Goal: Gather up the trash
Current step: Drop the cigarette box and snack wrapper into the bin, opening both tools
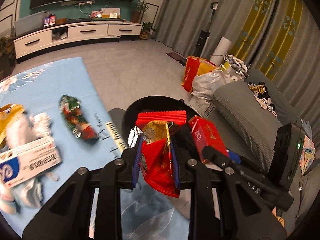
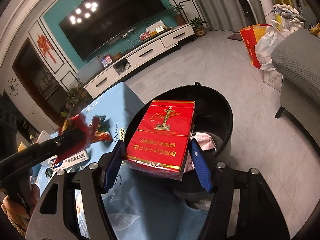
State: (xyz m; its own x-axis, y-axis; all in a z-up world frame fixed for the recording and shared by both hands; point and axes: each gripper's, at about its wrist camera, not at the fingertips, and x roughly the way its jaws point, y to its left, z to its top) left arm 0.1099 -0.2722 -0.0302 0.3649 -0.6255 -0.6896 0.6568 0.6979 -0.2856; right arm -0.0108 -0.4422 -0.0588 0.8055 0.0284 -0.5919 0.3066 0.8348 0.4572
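My left gripper (image 1: 155,146) is shut on a crumpled red and gold snack wrapper (image 1: 160,164), which hangs at the near rim of the black bin (image 1: 160,98). My right gripper (image 2: 157,146) is shut on a red cigarette box (image 2: 164,136) with gold print, held over the black bin (image 2: 226,104). The same red box (image 1: 208,136) shows just right of the wrapper in the left wrist view. Pale paper (image 2: 204,140) lies inside the bin. A green and red wrapper (image 1: 74,118) lies on the blue tablecloth (image 1: 60,80).
A white and blue toothpaste box (image 1: 30,160), a yellow bag (image 1: 10,118) and crumpled white tissue (image 1: 42,122) lie on the cloth at the left. A grey sofa (image 1: 250,116) stands to the right, with shopping bags (image 1: 200,74) on the floor behind the bin. A TV stand (image 1: 80,34) lines the far wall.
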